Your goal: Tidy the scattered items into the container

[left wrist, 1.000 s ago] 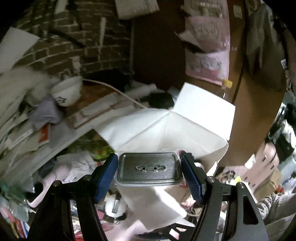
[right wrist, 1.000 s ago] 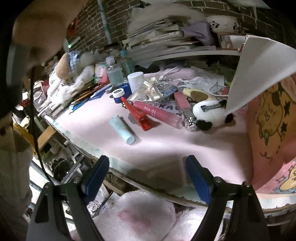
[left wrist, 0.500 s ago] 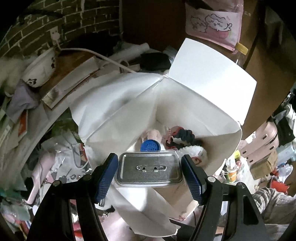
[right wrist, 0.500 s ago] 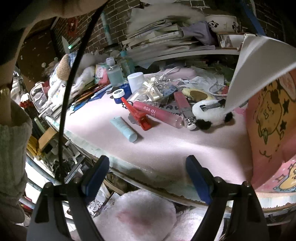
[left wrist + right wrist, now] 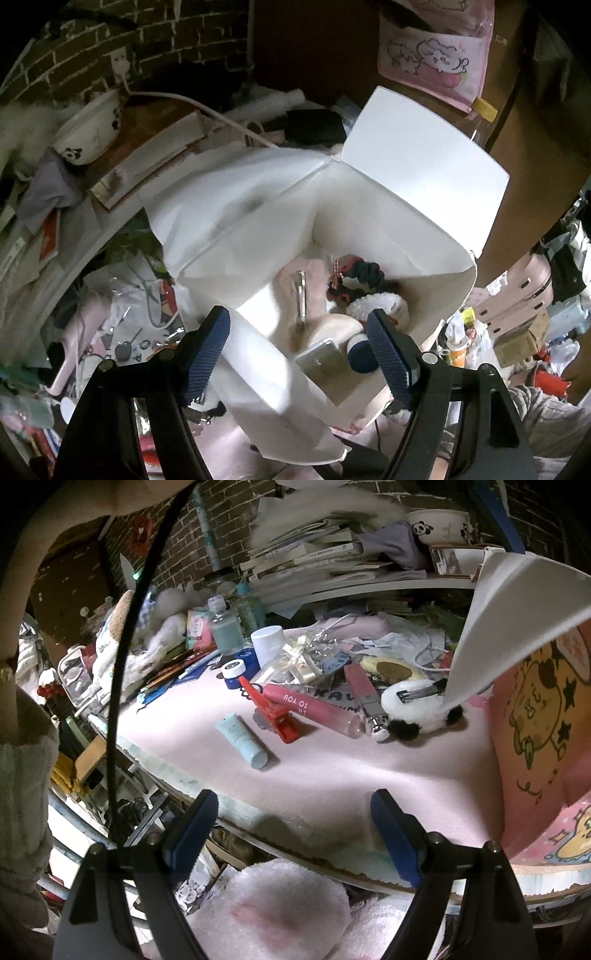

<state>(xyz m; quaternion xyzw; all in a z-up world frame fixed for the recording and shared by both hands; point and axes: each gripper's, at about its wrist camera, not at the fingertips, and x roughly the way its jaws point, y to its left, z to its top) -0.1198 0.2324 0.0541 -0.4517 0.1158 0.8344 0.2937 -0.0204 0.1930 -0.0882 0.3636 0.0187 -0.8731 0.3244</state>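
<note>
My left gripper (image 5: pixel 299 354) is open and empty above the open white-lined bag (image 5: pixel 424 173). A small metal tin (image 5: pixel 323 360) lies inside the bag beside a blue-capped jar (image 5: pixel 362 354), a hair clip (image 5: pixel 302 295) and scrunchies (image 5: pixel 354 280). My right gripper (image 5: pixel 295 834) is open and empty at the near edge of the pink table (image 5: pixel 351 771). On the table lie a light blue tube (image 5: pixel 242 740), a red clip (image 5: pixel 271 710), a pink tube (image 5: pixel 314 710), a lip gloss (image 5: pixel 365 696) and a panda plush clip (image 5: pixel 417 707). The bag's pink side (image 5: pixel 539 716) stands at the right.
Bottles (image 5: pixel 223 626), a white jar (image 5: pixel 267 642), a small blue jar (image 5: pixel 234 672) and wrapped trinkets (image 5: pixel 306 661) crowd the table's back. A shelf with books (image 5: pixel 317 557) and a panda bowl (image 5: pixel 439 526) stands behind. A fluffy pink cushion (image 5: pixel 273 908) lies below the table edge.
My left gripper opened and let the metal tin drop into the bag, after moving over the bag's mouth. My right gripper has stayed still.
</note>
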